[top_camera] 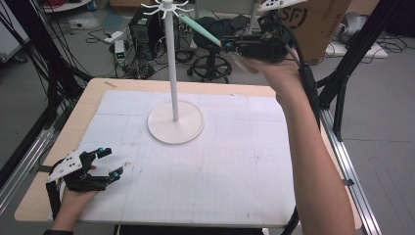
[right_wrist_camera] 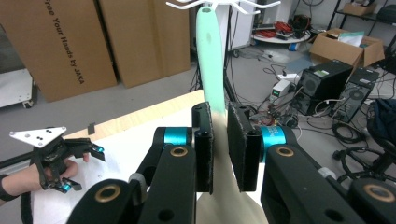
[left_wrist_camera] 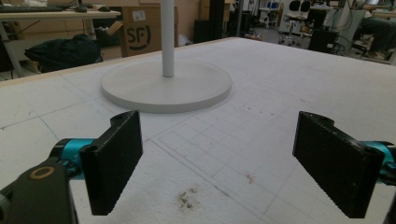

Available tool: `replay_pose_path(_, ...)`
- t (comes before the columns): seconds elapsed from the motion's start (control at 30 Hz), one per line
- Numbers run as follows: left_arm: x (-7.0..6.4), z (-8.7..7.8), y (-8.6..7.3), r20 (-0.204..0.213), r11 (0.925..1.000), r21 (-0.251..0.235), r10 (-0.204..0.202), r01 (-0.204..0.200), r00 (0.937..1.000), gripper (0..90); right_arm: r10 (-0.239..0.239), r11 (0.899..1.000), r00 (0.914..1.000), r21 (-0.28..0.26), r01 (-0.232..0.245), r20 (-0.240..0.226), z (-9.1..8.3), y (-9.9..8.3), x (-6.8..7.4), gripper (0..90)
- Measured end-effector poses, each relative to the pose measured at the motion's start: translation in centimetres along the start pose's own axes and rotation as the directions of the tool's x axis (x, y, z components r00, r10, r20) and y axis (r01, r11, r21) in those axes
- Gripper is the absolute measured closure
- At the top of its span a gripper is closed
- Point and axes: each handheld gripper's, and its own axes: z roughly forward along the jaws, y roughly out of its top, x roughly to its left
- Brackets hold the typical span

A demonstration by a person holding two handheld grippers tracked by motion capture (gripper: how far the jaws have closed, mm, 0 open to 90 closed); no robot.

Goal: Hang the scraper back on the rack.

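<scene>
A white stand rises from a round base (top_camera: 176, 128) at mid-table, its pole (top_camera: 171, 63) topped by a ring of hooks (top_camera: 166, 7). My right gripper (top_camera: 227, 45) is held high to the right of the pole, shut on a utensil with a mint-green handle (top_camera: 198, 28) and a beige blade (top_camera: 243, 63). In the right gripper view the handle (right_wrist_camera: 209, 60) runs up from between the jaws of the right gripper (right_wrist_camera: 219, 144) to the hooks (right_wrist_camera: 224, 4); I cannot tell whether it hangs on one. My left gripper (top_camera: 111, 161) rests open on the mat at front left, with nothing between its jaws (left_wrist_camera: 219, 163).
A white gridded mat (top_camera: 235, 161) covers the wooden table (top_camera: 93, 93). Beyond the far edge stand cardboard boxes (top_camera: 323, 24), computer towers (top_camera: 144, 29), a stool (top_camera: 211, 66) and loose cables. Black frame legs (top_camera: 342, 88) stand at the right.
</scene>
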Motion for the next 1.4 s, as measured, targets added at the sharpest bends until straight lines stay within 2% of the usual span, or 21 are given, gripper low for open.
replay_pose_path(0.53,0.0,0.0,0.0,-0.001,1.0,-0.001,0.003,-0.003,1.0,16.5,0.013,0.999,0.9998,0.042,-0.014,0.016,1.0,-0.4,-0.4,81.2)
replay_pose_path(0.7,0.0,0.0,0.0,-0.002,1.0,-0.003,0.003,-0.003,1.0,16.5,0.007,0.999,1.0,0.046,-0.007,0.006,1.4,-0.4,-0.2,81.3)
replay_pose_path(0.97,0.0,0.0,0.0,0.0,1.0,-0.003,0.004,-0.004,1.0,16.4,-0.001,0.998,0.9998,0.064,0.0,0.022,2.3,-0.5,-0.1,80.5)
replay_pose_path(1.03,0.0,0.0,0.0,0.0,1.0,-0.003,0.005,-0.005,1.0,16.4,-0.023,0.998,0.9994,0.067,0.021,0.025,2.6,-0.7,-0.1,75.3)
replay_pose_path(1.07,0.0,0.0,0.0,0.0,1.0,-0.003,0.004,-0.004,1.0,16.4,-0.027,0.998,0.999,0.051,0.025,0.036,2.6,-0.8,0.0,66.5)
replay_pose_path(1.1,0.0,0.0,0.0,0.001,1.0,-0.005,0.005,-0.005,1.0,16.4,-0.027,0.999,0.9987,0.039,0.025,0.043,2.6,-0.9,0.0,61.4)
replay_pose_path(1.23,-0.1,0.0,0.0,0.003,0.9999,0.0,0.011,-0.011,0.9999,16.3,-0.046,0.999,0.9981,0.019,0.045,0.042,2.3,-1.7,-0.1,48.4)
replay_pose_path(1.3,-0.1,0.0,0.0,0.003,0.9999,-0.004,0.01,-0.01,0.9999,16.2,-0.05,0.999,0.998,0.006,0.05,0.039,2.0,-2.6,-0.3,41.7)
replay_pose_path(1.4,-0.1,0.0,0.0,0.003,0.9999,-0.005,0.011,-0.011,0.9999,16.2,-0.081,0.996,0.9963,-0.028,0.082,0.029,1.3,-4.6,-0.5,34.7)
